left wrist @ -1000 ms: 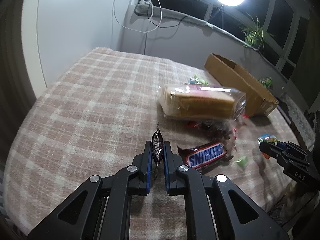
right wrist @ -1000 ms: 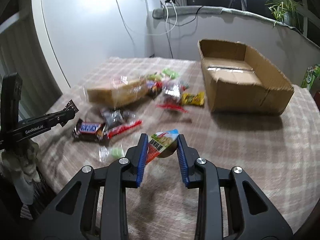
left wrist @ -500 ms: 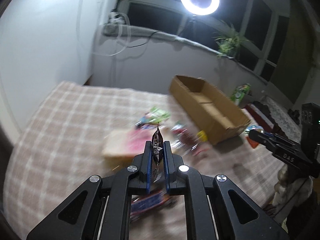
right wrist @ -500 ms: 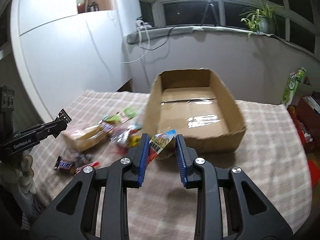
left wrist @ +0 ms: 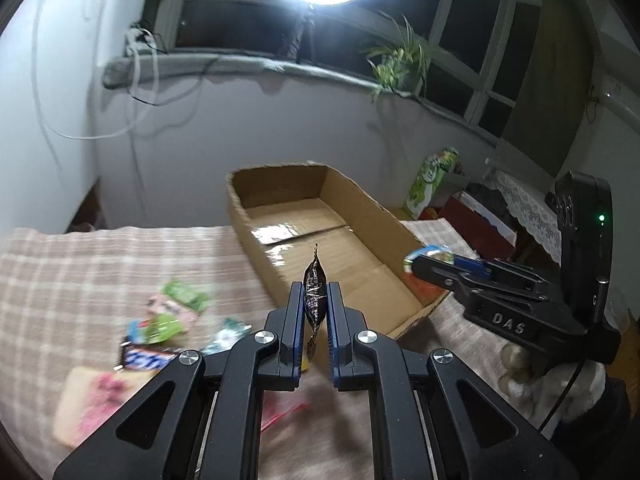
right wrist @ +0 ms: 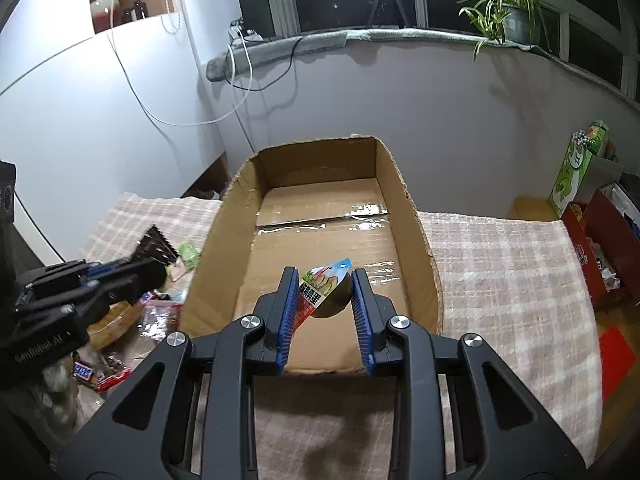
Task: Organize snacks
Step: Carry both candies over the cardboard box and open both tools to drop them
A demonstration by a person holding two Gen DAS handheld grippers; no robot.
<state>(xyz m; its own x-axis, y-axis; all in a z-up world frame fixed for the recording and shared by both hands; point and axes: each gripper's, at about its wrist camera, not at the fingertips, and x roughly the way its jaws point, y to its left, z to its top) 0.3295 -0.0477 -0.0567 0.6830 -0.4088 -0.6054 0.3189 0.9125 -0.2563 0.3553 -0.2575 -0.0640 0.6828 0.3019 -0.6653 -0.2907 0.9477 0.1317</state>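
A: The left claw (left wrist: 314, 312) is pinched tight on a dark sweet wrapper (left wrist: 315, 289), which stands on edge between the blue pads and pokes up past the tips. Where's the other one?

B: The right claw (right wrist: 326, 296) is clamped on a small snack packet (right wrist: 323, 291) with a red, white and blue top, wedged between its pads near the tips.

A: And the box?

B: The cardboard box (right wrist: 416, 240) lies straight ahead of and below the right claw, open at the top. Only its taped bottom shows inside; no snacks in it.

A: From the left claw it sits ahead and a little to the right, and the right claw hangs over its near right corner.

B: The loose snacks (left wrist: 168, 320) lie on the checked cloth (right wrist: 500, 264) to the left of both claws, outside the box, blurred; a blue chocolate bar (left wrist: 146, 358) is among them
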